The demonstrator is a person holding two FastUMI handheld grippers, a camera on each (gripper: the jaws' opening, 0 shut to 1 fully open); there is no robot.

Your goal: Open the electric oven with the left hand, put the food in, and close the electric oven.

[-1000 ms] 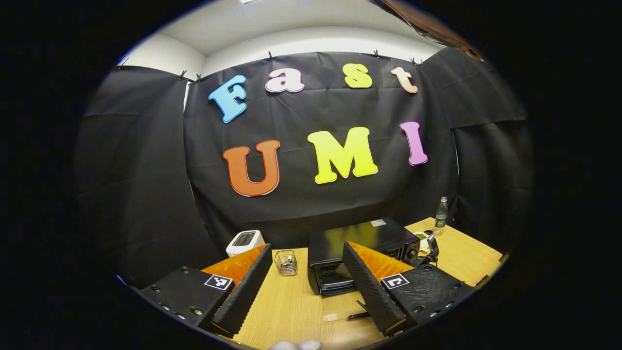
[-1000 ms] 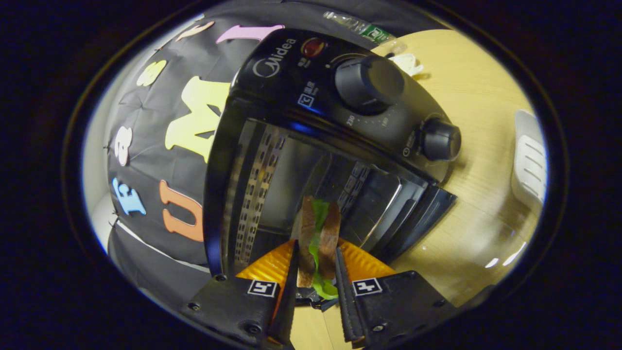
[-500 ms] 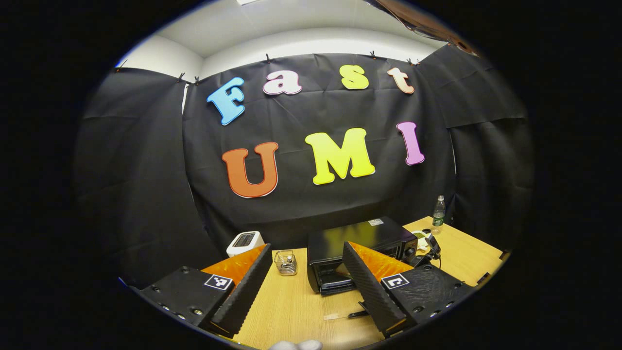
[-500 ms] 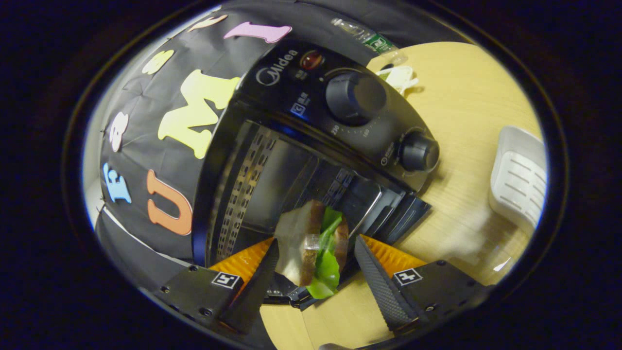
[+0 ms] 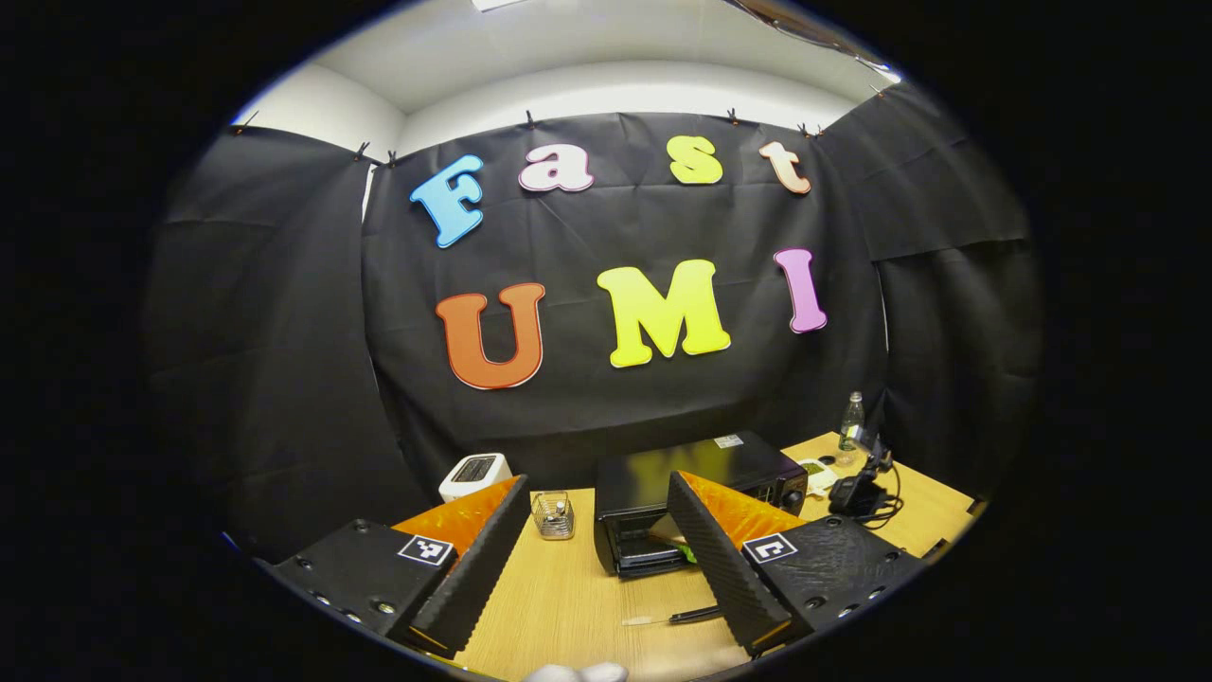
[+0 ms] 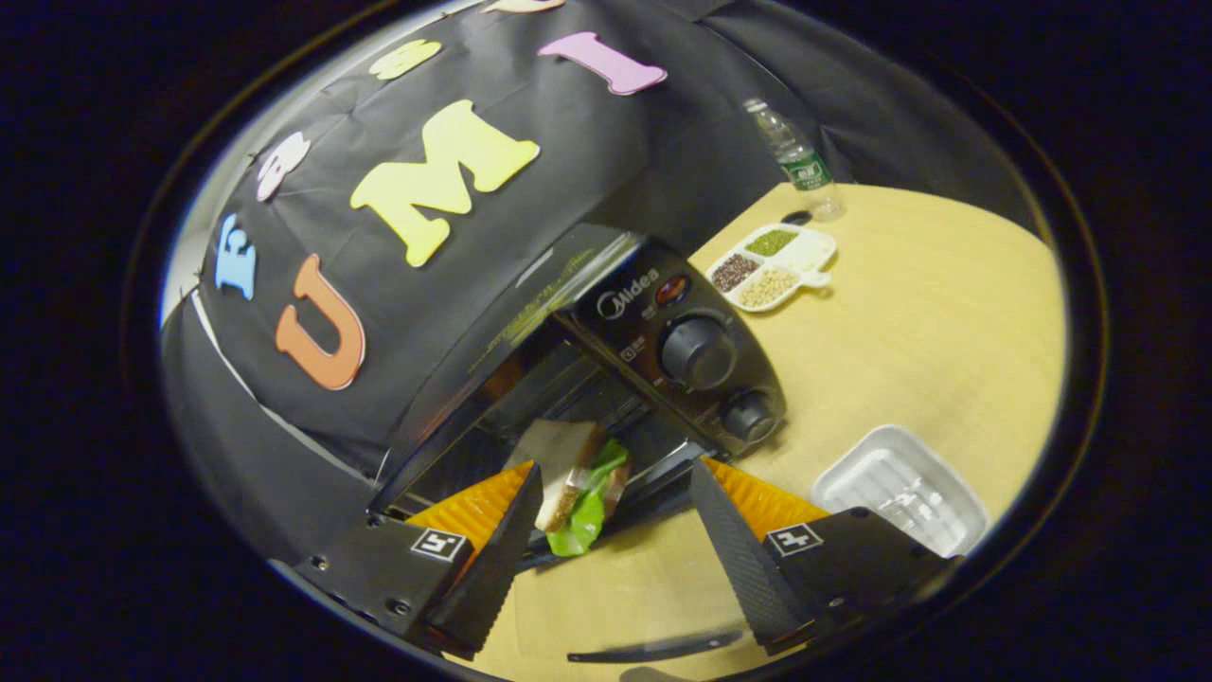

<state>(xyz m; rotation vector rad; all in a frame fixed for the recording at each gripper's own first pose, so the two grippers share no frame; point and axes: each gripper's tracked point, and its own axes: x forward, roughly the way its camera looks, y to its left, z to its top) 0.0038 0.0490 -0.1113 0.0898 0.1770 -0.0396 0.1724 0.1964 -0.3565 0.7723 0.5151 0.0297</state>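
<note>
Right gripper view: nearest the camera the right gripper (image 6: 611,540) stands with its fingers spread wide and nothing between them — released, hanging above the pale wooden worktop (image 6: 909,322). Just past its fingertips the brown-bread sandwich with green lettuce (image 6: 575,478) sits tilted at the mouth of the black electric oven (image 6: 606,350), lettuce hanging out over the front edge; whether it rests on the lowered glass door (image 6: 653,478) or on the rack inside I cannot tell. To the right of the gripper lies a white ridged plastic tray (image 6: 900,488), and beyond the oven a white divided dish of grains (image 6: 775,268) and a clear plastic bottle with a green label (image 6: 795,161) against the booth wall. In the left gripper view the left gripper (image 5: 592,559) is likewise spread and holding nothing, well back from the oven (image 5: 696,488), which shows open with a bit of green at its mouth; a small wire basket (image 5: 553,514) and a white toaster (image 5: 473,474) stand farther left. Judging from this, the placing step is about done and closing is what remains. The next move calls for getting under the door's front edge and swinging it up — though the sandwich may first need a nudge deeper, lest the door pinch it.
</note>
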